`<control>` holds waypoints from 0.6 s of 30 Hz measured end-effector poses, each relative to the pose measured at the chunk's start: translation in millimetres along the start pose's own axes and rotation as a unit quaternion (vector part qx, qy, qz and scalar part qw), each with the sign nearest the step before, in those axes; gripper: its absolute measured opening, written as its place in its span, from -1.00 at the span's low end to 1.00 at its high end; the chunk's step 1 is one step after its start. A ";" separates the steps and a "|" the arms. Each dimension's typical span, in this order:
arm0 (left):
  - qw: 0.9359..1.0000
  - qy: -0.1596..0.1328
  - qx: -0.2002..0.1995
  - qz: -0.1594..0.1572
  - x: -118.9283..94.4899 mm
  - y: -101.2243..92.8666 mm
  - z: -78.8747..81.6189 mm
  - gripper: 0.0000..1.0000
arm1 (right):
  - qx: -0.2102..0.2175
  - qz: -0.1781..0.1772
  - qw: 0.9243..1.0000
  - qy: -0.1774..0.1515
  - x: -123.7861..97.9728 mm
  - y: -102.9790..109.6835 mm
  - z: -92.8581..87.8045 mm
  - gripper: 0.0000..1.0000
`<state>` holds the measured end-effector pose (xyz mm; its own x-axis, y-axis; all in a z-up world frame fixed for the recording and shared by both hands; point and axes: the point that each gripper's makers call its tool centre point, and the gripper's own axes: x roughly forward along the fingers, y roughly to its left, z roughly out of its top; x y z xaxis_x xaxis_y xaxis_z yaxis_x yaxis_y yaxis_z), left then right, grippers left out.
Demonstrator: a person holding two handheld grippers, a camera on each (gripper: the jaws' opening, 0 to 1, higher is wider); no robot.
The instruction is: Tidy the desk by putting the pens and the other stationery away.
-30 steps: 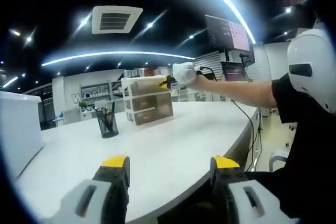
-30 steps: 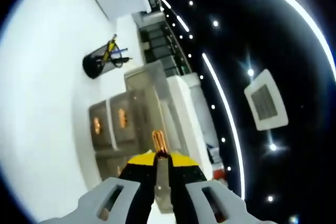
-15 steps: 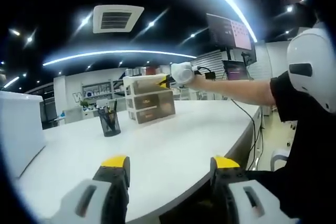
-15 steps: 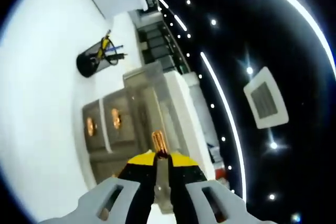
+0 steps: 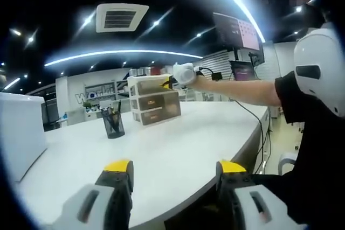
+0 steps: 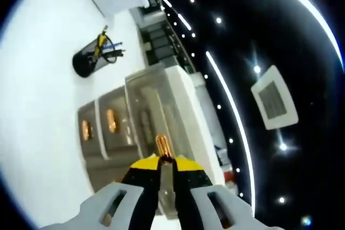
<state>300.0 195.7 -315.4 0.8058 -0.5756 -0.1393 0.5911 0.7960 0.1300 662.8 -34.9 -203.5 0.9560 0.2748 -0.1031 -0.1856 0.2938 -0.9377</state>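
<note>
Gripping a slim, copper-tipped pen [image 6: 164, 149] between closed jaws, the right gripper [image 6: 163, 161] holds it over the open top drawer of the drawer unit [image 5: 152, 100]. Left of the drawer unit on the white desk [image 5: 178, 149] stands a black mesh pen cup [image 5: 113, 124] with pens in it. The left gripper [image 5: 173, 169], nearer the desk edge than the drawer unit, has its jaws apart with nothing between them.

Left gripper view looks low across the desk [image 5: 178, 149]; right gripper view hovers close above the shared drawer unit [image 6: 135, 117].
</note>
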 end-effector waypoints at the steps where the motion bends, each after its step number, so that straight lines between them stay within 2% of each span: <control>1: 1.000 0.000 0.000 0.000 0.2 0.1 -0.1 0.23 | 0.002 0.000 1.000 0.000 1.2 -0.4 -0.4 -0.86; 18: 1.000 0.006 -0.002 -0.001 2.9 -0.6 -1.3 0.23 | 0.026 0.000 1.000 -0.002 12.5 -3.7 -2.4 -0.85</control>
<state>301.9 193.8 -317.1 0.8041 -0.5748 -0.1520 0.5925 0.7957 0.1254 676.0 -34.8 -202.2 0.9551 0.2786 -0.1012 -0.1967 0.3406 -0.9194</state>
